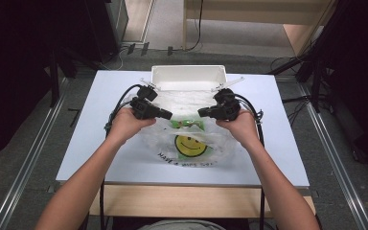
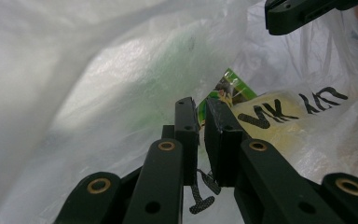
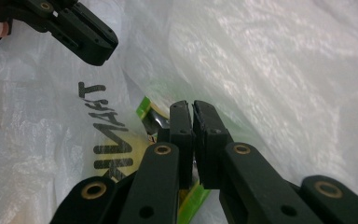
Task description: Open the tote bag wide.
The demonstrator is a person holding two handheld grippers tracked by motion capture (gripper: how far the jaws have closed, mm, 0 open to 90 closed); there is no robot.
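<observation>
- Plastic bag [image 1: 191, 136], thin and see-through with a yellow smiley face and black lettering printed on it, lies crumpled on the middle of the white counter [image 1: 100, 143], its far part bunched up toward a white bin [image 1: 189, 76].
- Inside the bag, a green packet [image 1: 188, 123] shows through the film, just beyond the smiley face; in the left gripper view it appears as a green corner [image 2: 230, 88] past the jaw tips.
- Left claw [image 1: 167, 115] sits at the left side of the bag's upper part, pointing right toward the middle; its jaws are pinched nearly together on a fold of the film [image 2: 121, 93], which runs down between the pads.
- Right claw [image 1: 202, 113] sits at the right side of the same upper part, pointing left; its jaws are clenched tight on the bag's film [image 3: 270, 70], with the green packet's edge [image 3: 144, 109] just behind them.
- Both claws face each other across the bag's top, near but apart, with the green packet between and slightly nearer than their tips.
- White bin stands at the far edge of the counter, right behind the bag and between the two hands.
- Person's forearms come in from the near side, one to each claw.
</observation>
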